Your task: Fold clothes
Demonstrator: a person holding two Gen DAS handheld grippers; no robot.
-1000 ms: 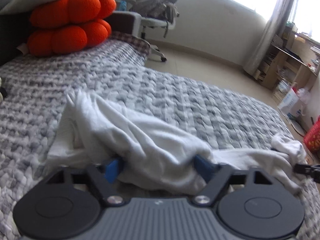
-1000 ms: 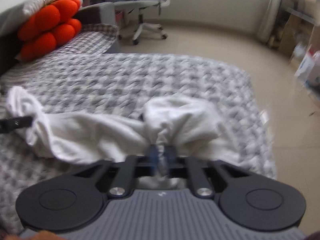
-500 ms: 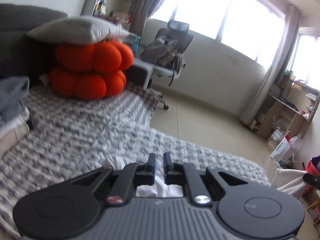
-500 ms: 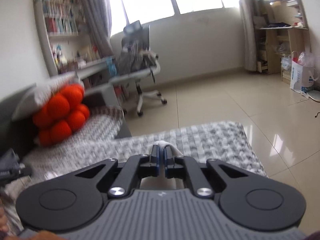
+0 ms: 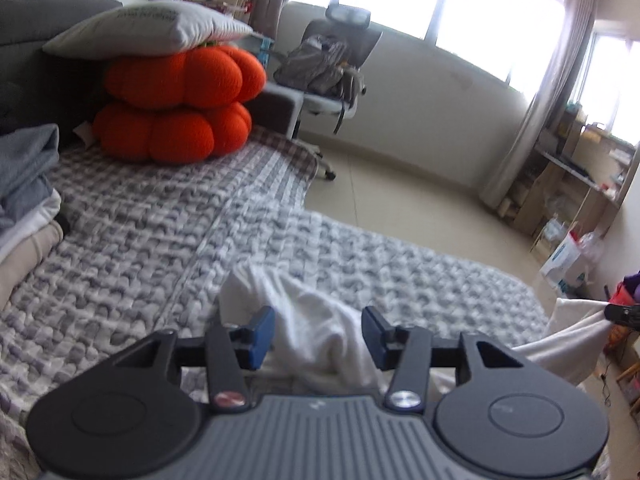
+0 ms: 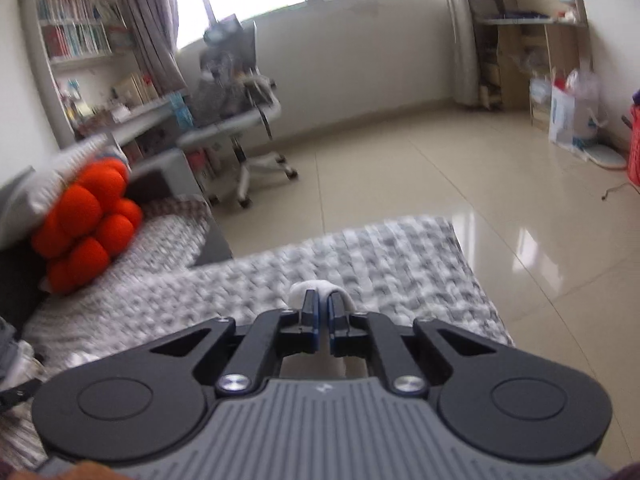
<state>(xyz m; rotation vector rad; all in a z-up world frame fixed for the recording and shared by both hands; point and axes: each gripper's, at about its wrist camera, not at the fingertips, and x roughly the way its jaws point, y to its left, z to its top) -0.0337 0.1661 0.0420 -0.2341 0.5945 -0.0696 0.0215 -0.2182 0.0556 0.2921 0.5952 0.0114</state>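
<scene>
A white garment lies bunched on the grey knitted bed cover. My left gripper hovers just above it. Its jaws are opening, a fold of the cloth rises between the blue pads, and they do not press it. The garment stretches away to the right, where the right gripper holds its far end up off the bed. In the right wrist view my right gripper is shut, with a tuft of the white garment showing past its tips.
Two orange pumpkin cushions under a grey pillow sit at the head of the bed. A stack of folded clothes lies at the left edge. An office chair, tiled floor and shelves lie beyond.
The left jaws, open around the cloth a second ago and shut half a second ago, stand open again. Both grippers have risen. The right one keeps its grip on the garment.
</scene>
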